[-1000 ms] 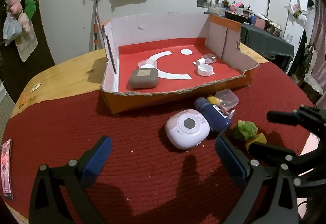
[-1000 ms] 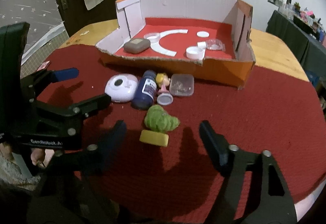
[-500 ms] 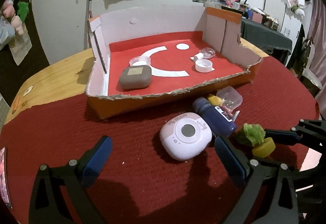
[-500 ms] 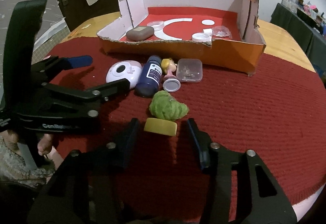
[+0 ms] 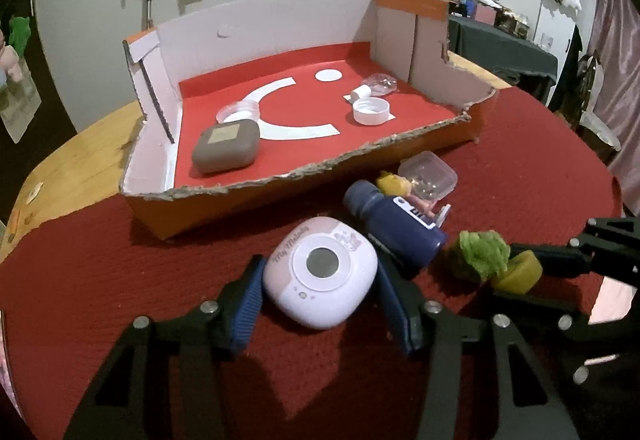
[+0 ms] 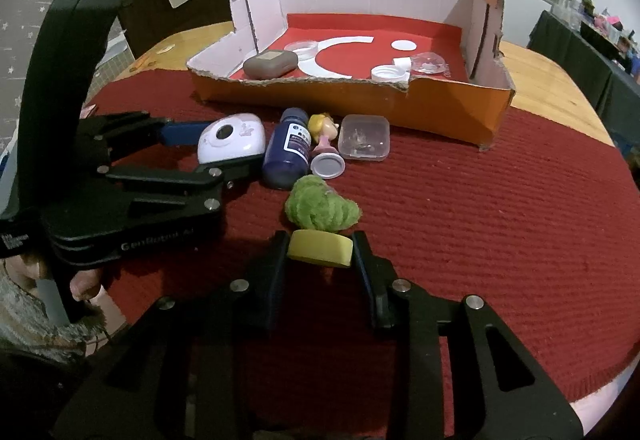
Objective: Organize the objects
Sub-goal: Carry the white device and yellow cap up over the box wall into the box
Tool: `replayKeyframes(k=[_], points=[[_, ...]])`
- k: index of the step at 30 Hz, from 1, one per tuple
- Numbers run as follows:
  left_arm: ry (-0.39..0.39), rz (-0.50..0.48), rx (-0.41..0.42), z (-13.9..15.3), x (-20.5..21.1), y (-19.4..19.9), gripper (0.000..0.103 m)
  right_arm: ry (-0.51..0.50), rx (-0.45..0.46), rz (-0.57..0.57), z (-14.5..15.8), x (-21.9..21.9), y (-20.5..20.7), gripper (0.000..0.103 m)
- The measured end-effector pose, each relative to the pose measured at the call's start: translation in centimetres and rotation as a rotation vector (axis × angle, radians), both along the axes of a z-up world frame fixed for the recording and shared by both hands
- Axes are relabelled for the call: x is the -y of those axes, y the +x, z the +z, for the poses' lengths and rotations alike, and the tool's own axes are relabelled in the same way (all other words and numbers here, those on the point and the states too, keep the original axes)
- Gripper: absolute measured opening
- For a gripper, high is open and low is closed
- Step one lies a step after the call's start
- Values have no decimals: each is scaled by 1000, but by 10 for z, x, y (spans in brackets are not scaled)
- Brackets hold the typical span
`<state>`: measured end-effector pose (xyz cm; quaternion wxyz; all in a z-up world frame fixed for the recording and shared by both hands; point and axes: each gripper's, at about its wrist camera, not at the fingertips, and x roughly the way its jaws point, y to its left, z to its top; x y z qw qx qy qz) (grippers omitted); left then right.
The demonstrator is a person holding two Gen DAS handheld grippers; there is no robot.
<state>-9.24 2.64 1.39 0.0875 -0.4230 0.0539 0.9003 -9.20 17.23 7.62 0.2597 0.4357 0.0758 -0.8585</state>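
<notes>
My left gripper point(image 5: 320, 290) is shut on a white and pink toy camera point(image 5: 320, 274) lying on the red cloth; it also shows in the right wrist view point(image 6: 232, 138). My right gripper point(image 6: 320, 252) is shut on the yellow pot point(image 6: 320, 249) of a small green toy plant point(image 6: 320, 209); the plant also shows in the left wrist view point(image 5: 482, 254). A dark blue bottle point(image 6: 289, 150), a small blonde doll point(image 6: 325, 132) and a clear plastic case point(image 6: 364, 137) lie between them and the cardboard box point(image 6: 360, 98).
The box holds a grey-brown case point(image 5: 226, 146), a white cap point(image 5: 371, 111) and clear lids point(image 5: 239, 110). The red cloth point(image 6: 500, 208) covers a round wooden table point(image 6: 536, 74). A door and hanging bags are at the far left.
Both grippers moved forward and closed: the left onto the toy camera, the right onto the plant's yellow pot.
</notes>
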Motion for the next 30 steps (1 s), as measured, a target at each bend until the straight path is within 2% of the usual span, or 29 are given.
replayKeyframes(k=[13,30], points=[[51,7,-47,26,6,23,57,-60,-73,8,36,-3,3,30],[84,10,-78,44,10,24,57,-86,-91,24,46,1,-6,30]])
